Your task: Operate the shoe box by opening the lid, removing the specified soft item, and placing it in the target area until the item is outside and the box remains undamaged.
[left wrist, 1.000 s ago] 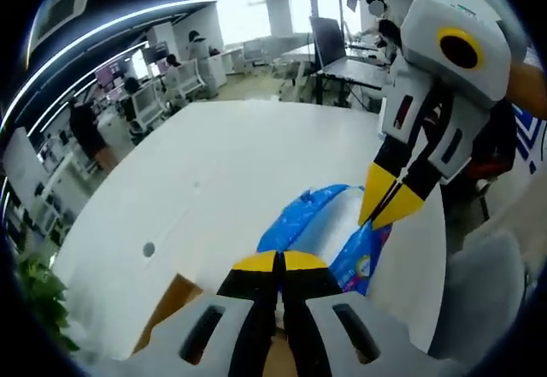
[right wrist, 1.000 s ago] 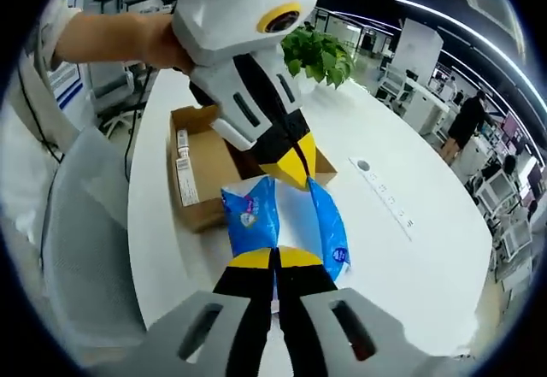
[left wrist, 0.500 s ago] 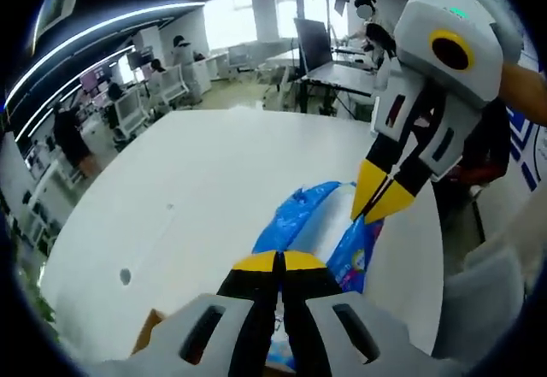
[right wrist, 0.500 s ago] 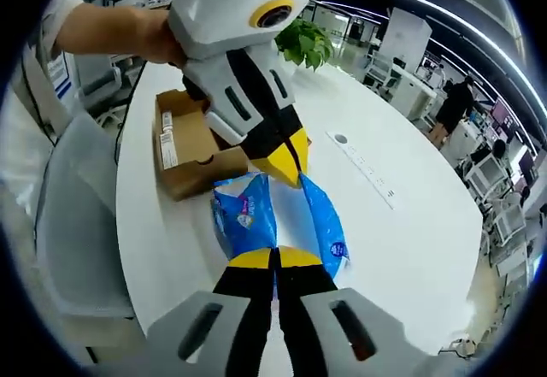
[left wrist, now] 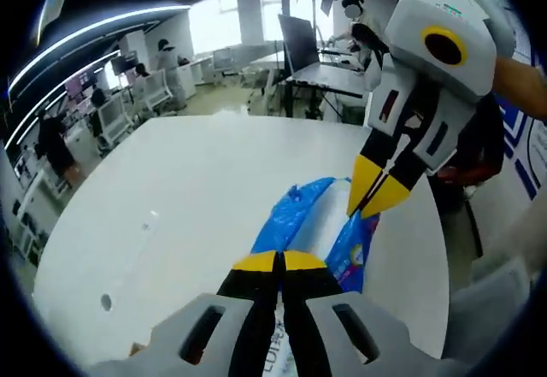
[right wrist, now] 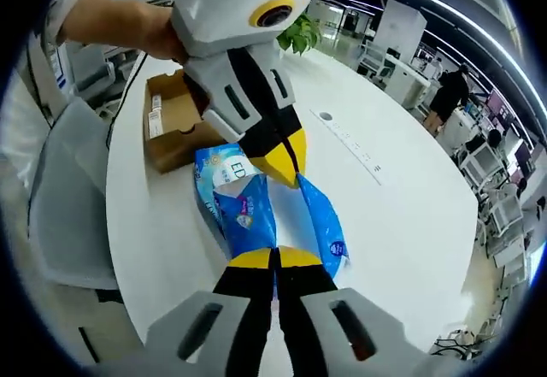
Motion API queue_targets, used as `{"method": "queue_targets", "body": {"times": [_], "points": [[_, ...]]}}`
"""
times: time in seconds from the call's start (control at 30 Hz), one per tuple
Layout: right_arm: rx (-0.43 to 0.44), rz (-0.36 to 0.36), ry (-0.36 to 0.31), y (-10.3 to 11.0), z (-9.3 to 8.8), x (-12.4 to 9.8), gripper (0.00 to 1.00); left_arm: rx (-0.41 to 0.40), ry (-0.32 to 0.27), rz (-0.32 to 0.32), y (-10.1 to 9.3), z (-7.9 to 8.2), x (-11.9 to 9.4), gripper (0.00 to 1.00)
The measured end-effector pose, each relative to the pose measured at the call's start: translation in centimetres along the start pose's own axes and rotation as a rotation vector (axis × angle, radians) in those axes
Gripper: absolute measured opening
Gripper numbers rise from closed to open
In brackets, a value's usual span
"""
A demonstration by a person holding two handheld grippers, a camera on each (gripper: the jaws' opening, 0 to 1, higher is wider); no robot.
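Both grippers clamp the same thing: a soft blue and white plastic pack (right wrist: 256, 210) with printed lettering, stretched out between them over the white round-edged table (right wrist: 402, 215). In the right gripper view, the right gripper (right wrist: 274, 259) has its yellow-tipped black jaws closed together on the near end of the pack, while the left gripper (right wrist: 288, 165), white with black and yellow jaws and held by a person's hand (right wrist: 158, 39), comes in from the upper left and pinches the far end with its jaws shut. Beyond the pack, near the table's edge, sits the open brown cardboard shoe box (right wrist: 171, 120), with white labels on its flap. The pack is outside the box and just beside it. A green potted plant (right wrist: 299, 35) stands farther back on the table.

In the left gripper view, the left gripper (left wrist: 279, 262) grips the blue pack (left wrist: 295, 219) at the bottom, and the right gripper (left wrist: 373, 196) reaches in from the upper right, its yellow tips pressed together on the pack's other end. Whether the pack touches the table (left wrist: 188, 197) cannot be told. Office desks and chairs (left wrist: 145, 95) fill the background.
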State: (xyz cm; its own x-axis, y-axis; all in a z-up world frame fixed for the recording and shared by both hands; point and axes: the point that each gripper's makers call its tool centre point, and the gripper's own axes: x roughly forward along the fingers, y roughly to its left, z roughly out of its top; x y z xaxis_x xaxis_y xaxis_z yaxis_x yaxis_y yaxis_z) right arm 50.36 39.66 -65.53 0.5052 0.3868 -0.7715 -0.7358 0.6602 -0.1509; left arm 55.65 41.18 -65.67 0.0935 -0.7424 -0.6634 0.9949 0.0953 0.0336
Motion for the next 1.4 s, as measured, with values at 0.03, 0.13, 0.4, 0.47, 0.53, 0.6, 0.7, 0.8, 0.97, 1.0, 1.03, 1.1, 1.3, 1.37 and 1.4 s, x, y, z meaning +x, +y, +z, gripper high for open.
{"method": "queue_targets", "body": {"times": [0.03,0.13,0.4,0.47,0.53,0.6,0.7,0.8,0.97,1.0,1.03,1.1,1.3,1.37,1.4], "points": [[-0.004,0.0,0.008,-0.2,-0.4,0.1,0.0,-0.005,-0.003,-0.004,0.0,0.0,0.3,0.0],[-0.008,-0.002,0.025,-0.6,-1.1,0.4,0.0,-0.008,-0.007,-0.014,-0.1,0.0,1.3,0.0],[-0.014,-0.005,0.078,-2.2,-3.4,1.5,0.0,-0.01,-0.004,-0.041,-0.1,-0.3,3.8,0.0],[-0.015,-0.001,0.088,-2.3,-3.8,1.7,0.0,-0.01,-0.003,-0.048,-0.3,-0.4,4.2,0.0],[-0.02,0.0,0.099,-2.4,-4.3,1.8,0.0,-0.012,0.0,-0.056,-0.3,-0.6,4.7,0.0],[-0.025,0.0,0.111,-2.6,-4.8,1.9,0.0,-0.011,-0.001,-0.063,-0.4,-0.7,5.2,0.0],[-0.02,-0.003,0.118,-2.9,-5.4,2.1,0.0,-0.015,-0.001,-0.068,-0.6,-0.7,5.7,0.0],[-0.016,-0.001,0.128,-3.2,-6.2,2.4,0.0,-0.017,0.004,-0.077,-0.9,-1.0,6.3,0.0],[-0.028,0.002,0.152,-3.2,-7.2,3.2,0.0,-0.011,0.018,-0.087,-1.3,-1.8,7.3,0.0],[-0.029,0.003,0.155,-3.2,-7.4,3.3,0.0,-0.012,0.022,-0.09,-1.3,-1.9,7.4,0.0],[-0.029,0.003,0.157,-3.2,-7.5,3.4,0.0,-0.011,0.025,-0.09,-1.3,-2.0,7.6,0.0],[-0.032,0.003,0.16,-3.3,-7.8,3.7,0.0,-0.013,0.029,-0.094,-1.2,-2.2,7.8,0.0],[-0.026,0.008,0.174,-3.1,-8.7,4.3,0.0,-0.013,0.053,-0.114,-1.6,-3.2,8.6,0.0],[-0.026,0.009,0.174,-2.9,-9.0,4.5,0.0,-0.004,0.06,-0.115,-1.8,-3.5,8.8,0.0],[-0.025,0.009,0.175,-2.8,-9.1,4.6,0.0,-0.007,0.061,-0.117,-1.8,-3.7,8.9,0.0]]}}
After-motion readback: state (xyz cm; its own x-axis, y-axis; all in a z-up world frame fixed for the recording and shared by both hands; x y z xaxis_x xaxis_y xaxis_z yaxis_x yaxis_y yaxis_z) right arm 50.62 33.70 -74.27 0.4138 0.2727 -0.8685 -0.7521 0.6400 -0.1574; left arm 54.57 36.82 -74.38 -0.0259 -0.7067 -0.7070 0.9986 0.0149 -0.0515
